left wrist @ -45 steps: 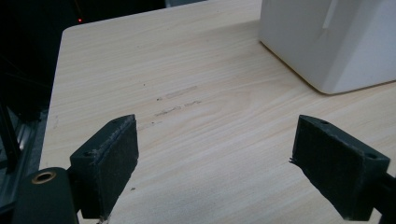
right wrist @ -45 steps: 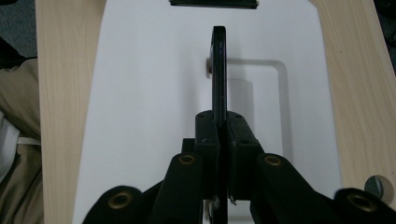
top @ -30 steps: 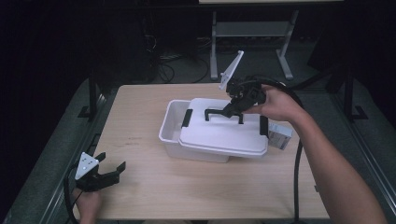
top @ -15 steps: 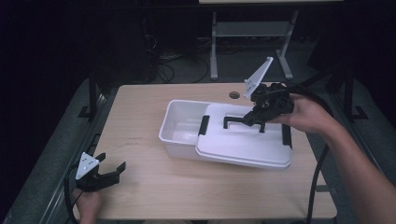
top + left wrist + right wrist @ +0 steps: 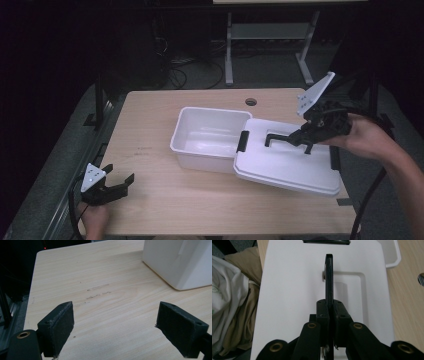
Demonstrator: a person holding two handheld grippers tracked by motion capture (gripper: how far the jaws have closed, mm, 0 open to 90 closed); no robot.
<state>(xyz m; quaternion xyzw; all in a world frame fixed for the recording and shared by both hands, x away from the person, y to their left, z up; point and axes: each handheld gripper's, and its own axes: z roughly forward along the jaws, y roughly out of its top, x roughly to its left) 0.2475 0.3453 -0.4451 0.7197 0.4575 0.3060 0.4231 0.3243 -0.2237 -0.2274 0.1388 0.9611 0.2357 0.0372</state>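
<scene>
Now the lid (image 5: 287, 161) was no longer seated on the white storage box (image 5: 212, 137): against the two earlier high views, where it first covered the box squarely and then sat shifted, it lay displaced toward the right of the frame, with its left edge touching or overlapping the box's right rim and its right part out near the table (image 5: 150, 115) edge. The box interior at centre frame was exposed and looked empty.

My right gripper (image 5: 303, 141) was clamped on the lid's black handle (image 5: 280, 138). In the right gripper view the pads (image 5: 322, 312) pressed flat on either side of the handle bar (image 5: 329, 277), with no gap visible. My right hand (image 5: 362, 137) had carried the gripper rightward across the frame along with the lid.

My left gripper (image 5: 116, 186) sat at the lower left of the high view, gaping, with nothing between its jaws; in the left gripper view the pads (image 5: 63, 323) framed bare tabletop, and a corner of the box (image 5: 180, 262) showed at the upper right. Its position matched the earlier views.

Assessment: lid removal was mostly complete. The remaining step was, in my judgement, to clear the lid off the rim and set it down flat. One risk was the lid's overhang at the table edge.
</scene>
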